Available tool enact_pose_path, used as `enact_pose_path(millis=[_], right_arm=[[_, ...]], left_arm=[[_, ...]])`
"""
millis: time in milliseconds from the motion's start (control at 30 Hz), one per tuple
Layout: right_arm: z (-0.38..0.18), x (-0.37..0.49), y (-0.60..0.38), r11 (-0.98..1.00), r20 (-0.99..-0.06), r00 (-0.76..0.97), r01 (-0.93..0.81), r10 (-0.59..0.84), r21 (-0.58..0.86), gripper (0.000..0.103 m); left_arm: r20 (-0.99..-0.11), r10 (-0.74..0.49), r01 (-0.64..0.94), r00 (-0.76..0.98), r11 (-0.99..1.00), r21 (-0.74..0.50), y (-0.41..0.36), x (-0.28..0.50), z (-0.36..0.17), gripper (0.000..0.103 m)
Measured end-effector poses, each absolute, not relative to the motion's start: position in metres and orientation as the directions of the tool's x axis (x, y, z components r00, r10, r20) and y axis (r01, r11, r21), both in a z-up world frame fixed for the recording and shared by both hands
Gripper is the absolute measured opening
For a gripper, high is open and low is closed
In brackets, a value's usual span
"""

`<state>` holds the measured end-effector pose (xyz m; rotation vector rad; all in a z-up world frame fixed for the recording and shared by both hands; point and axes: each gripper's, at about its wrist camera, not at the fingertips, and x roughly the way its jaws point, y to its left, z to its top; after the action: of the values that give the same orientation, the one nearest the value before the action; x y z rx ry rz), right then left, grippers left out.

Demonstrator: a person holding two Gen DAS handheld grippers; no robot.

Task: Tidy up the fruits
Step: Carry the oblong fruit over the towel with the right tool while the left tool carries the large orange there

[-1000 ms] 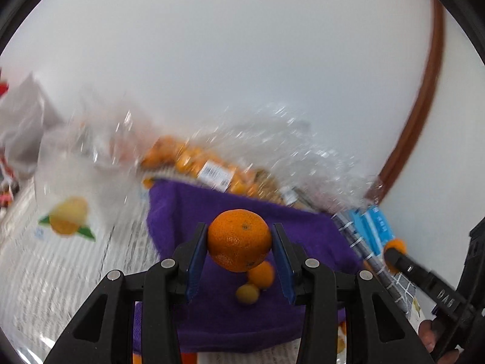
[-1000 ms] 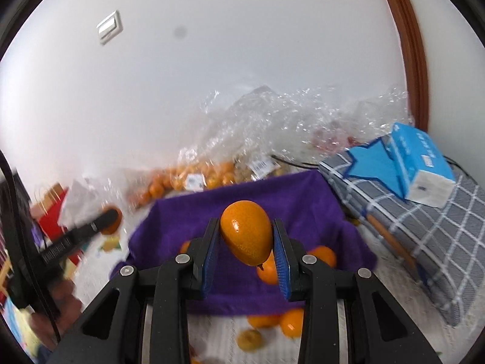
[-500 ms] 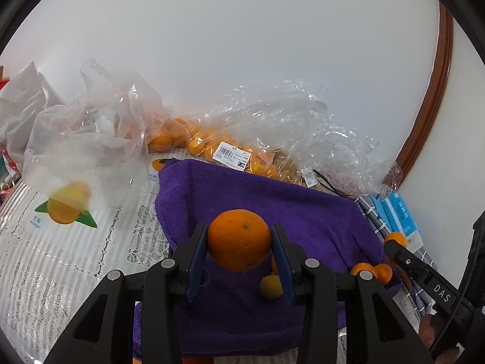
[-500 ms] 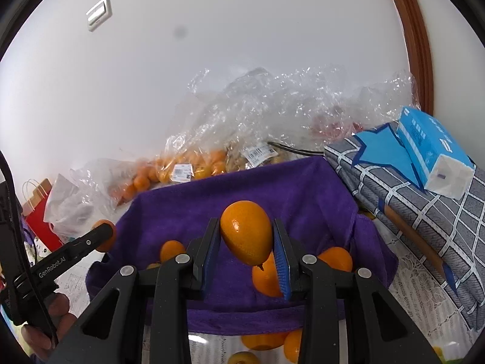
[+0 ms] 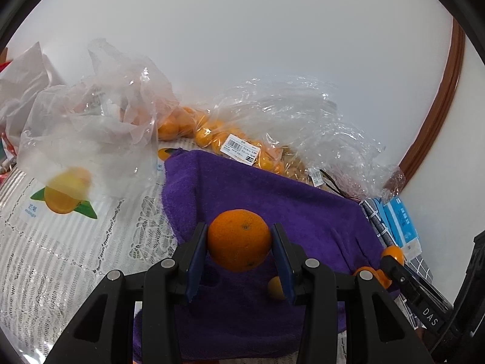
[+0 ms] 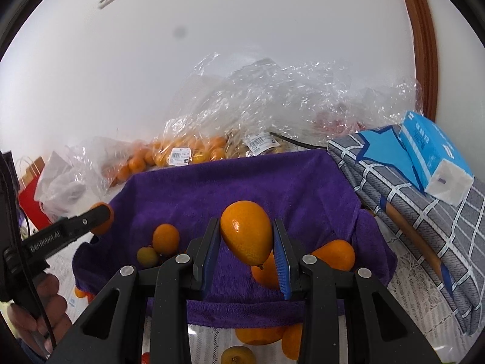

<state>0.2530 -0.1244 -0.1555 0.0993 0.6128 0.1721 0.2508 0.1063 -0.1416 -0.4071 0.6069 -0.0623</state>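
My left gripper (image 5: 239, 253) is shut on a round orange (image 5: 239, 239), held above the purple towel (image 5: 272, 200). My right gripper (image 6: 246, 250) is shut on an oval orange (image 6: 246, 236), held over the same purple towel (image 6: 242, 182). Several oranges lie on the towel: one at the left (image 6: 165, 239) beside a small greenish fruit (image 6: 147, 257), one at the right (image 6: 336, 253). The left gripper's tip with its orange shows in the right wrist view (image 6: 101, 217). The right gripper's tip with its orange shows in the left wrist view (image 5: 392, 254).
Clear plastic bags of oranges (image 6: 194, 151) lie behind the towel against the white wall. A folded grey checked cloth (image 6: 424, 212) with a blue tissue pack (image 6: 436, 157) lies right. More oranges (image 6: 257, 335) lie on the lace tablecloth (image 5: 60, 257) before the towel. A red paper bag (image 6: 28, 197) stands left.
Both grippers have moved forward and lower toward the purple towel, each still holding its orange. The towel and the bags behind it now look closer.
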Motion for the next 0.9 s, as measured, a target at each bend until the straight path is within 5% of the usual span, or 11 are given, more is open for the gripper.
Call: enact_pose_path(millis=[400, 900], right_arm=[[-0.155, 0.256, -0.143, 0.979, -0.566, 0.805, -0.08, 0.176, 0.19, 0.034], [-0.173, 0.25, -0.087, 0.957, -0.637, 0.72, -0.269, 0.276, 0.11, 0.034]], left_arm=[[-0.544, -0.169, -0.086, 0.822, 0.907, -0.412, 0.113, 0.251, -0.145, 0.04], [-0.573, -0.218, -0.048, 0.79, 0.91, -0.413, 0.101, 0.259, -0.155, 0.04]])
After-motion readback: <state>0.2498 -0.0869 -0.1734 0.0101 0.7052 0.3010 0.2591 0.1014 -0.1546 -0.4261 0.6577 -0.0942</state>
